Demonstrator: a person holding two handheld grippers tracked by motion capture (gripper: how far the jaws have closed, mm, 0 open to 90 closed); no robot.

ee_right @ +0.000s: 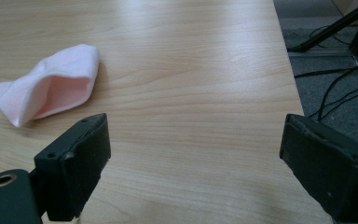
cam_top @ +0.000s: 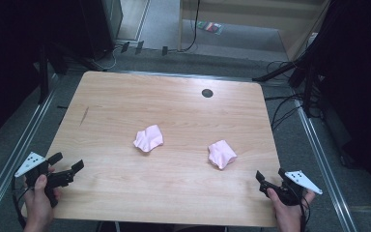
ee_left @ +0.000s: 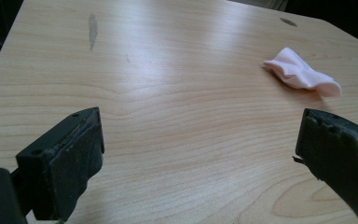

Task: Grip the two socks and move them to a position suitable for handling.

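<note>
Two hand-held grippers rest at the near edge of a wooden table (cam_top: 125,96), both with jaws spread and empty. The left gripper (cam_top: 69,162) has a crumpled pink cloth (cam_top: 149,137) well ahead and to its right; the right gripper (cam_top: 271,175) has a second pink cloth (cam_top: 221,153) nearer, ahead to its left. Likely the start: each must reach forward and pinch its cloth. Nothing lies between; cables (cam_top: 285,113) trail beyond the table's right side.

Soft overhead light, dark surroundings, mild glare
</note>
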